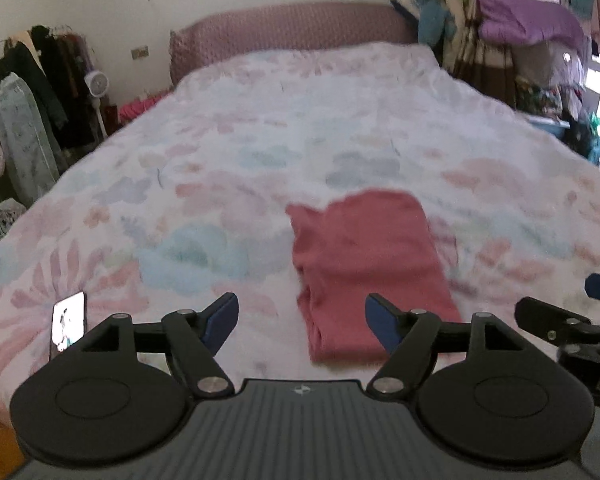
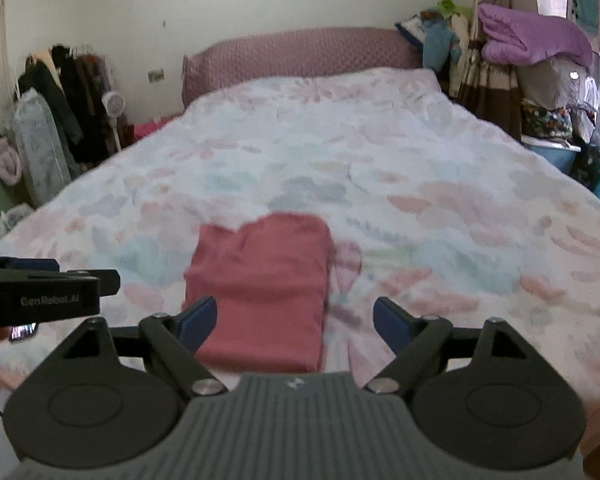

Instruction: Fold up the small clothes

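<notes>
A small red garment [image 1: 364, 264] lies folded into a narrow rectangle on the flowered bedspread [image 1: 260, 140], near the bed's front edge. My left gripper [image 1: 302, 320] hovers above and just in front of it, jaws wide open with nothing between the blue pads; the garment sits toward its right finger. In the right wrist view the same red garment [image 2: 260, 288] lies below my right gripper [image 2: 294, 322], which is also open and holds nothing, the cloth reaching under its left finger. Each gripper shows at the edge of the other's view: the right gripper [image 1: 592, 292] and the left gripper [image 2: 76, 276].
A phone [image 1: 69, 324] with a lit screen lies on the bedspread at the near left. A pink headboard [image 1: 292, 32] closes the far end. A clothes rack [image 1: 48, 80] and fan [image 1: 97, 82] stand left of the bed; piled bedding and clothes [image 1: 532, 32] stand right.
</notes>
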The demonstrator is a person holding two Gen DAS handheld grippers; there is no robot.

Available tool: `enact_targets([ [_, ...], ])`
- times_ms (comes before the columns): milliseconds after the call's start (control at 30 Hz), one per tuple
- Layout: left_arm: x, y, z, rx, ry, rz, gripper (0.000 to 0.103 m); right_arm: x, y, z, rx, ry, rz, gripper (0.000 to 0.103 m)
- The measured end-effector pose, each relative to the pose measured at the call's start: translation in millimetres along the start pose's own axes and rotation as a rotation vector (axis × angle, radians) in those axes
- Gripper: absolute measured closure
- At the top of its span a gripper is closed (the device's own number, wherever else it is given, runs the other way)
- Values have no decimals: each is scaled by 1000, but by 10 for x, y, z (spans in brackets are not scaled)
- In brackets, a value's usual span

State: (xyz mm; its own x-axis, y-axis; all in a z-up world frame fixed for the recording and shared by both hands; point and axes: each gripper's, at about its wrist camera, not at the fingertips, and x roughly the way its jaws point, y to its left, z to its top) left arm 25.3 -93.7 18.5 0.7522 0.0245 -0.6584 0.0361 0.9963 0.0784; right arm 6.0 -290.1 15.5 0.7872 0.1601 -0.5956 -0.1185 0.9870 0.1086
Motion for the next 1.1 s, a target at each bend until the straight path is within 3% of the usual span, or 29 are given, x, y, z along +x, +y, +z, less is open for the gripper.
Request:
enact_targets([
  [333,-20,-30,-298,13,83,-1,18,68,109,-297,-48,135,21,22],
  [1100,-44,-39,-315,12,89,-3,18,11,121,-289,-33,121,25,22],
])
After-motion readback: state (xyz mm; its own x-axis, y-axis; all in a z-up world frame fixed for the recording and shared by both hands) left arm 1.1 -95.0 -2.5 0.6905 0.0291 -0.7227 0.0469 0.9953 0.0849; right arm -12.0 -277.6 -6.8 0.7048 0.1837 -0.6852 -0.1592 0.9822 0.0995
